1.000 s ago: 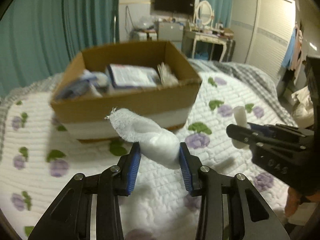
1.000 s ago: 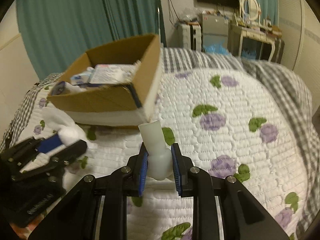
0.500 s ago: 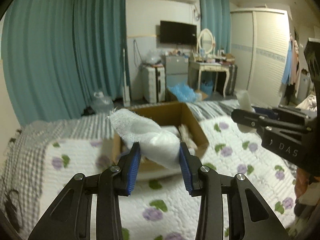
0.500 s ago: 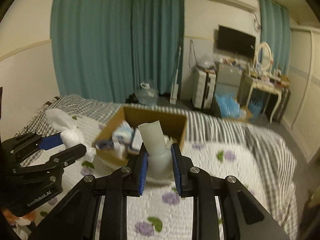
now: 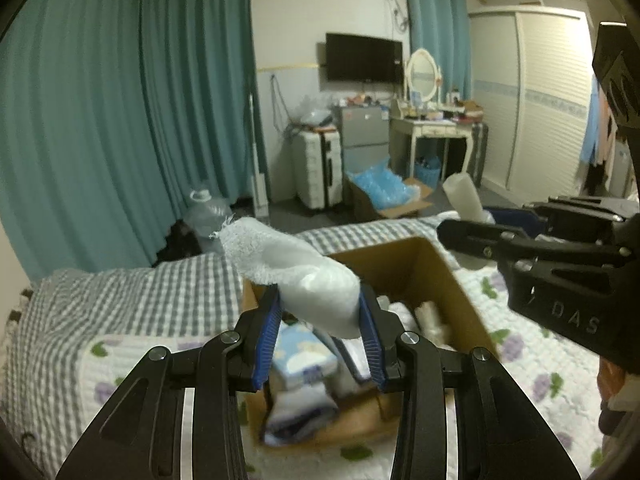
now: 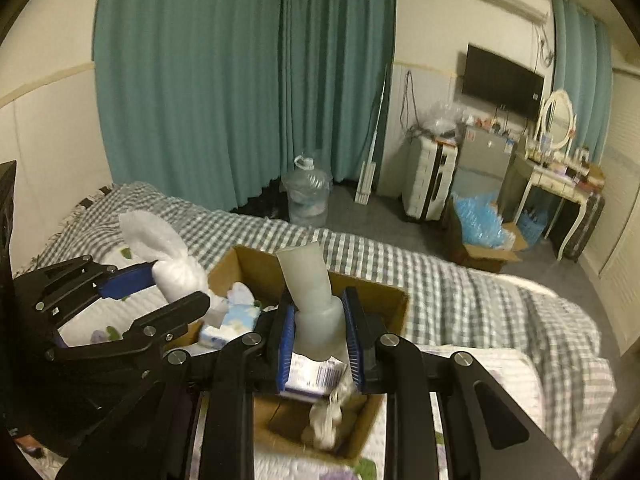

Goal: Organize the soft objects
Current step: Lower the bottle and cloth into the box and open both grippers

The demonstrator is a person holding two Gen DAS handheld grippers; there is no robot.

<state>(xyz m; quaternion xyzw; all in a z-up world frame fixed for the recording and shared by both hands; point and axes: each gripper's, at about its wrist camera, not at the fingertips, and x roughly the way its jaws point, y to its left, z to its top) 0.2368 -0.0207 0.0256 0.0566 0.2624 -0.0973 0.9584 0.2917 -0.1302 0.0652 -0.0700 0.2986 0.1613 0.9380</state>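
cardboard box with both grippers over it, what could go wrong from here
1. The cardboard box already looks crowded, so the white cloth bundle or the pale squeeze tube might land on the pile and roll onto the bed.
2. The left gripper and right gripper are close together; releasing at once may make them bump.

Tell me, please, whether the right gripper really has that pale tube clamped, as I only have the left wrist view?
Observer: Yes. The right wrist view shows the right gripper with both blue pads pressed on the wide base of the pale tube.
Operator: What lies beneath it?
Observer: The open cardboard box, with a barcoded packet right under the tube.
Operator: And my left load?
Observer: The white bundle in the left gripper appears to be at the box's left rim, not over its middle.
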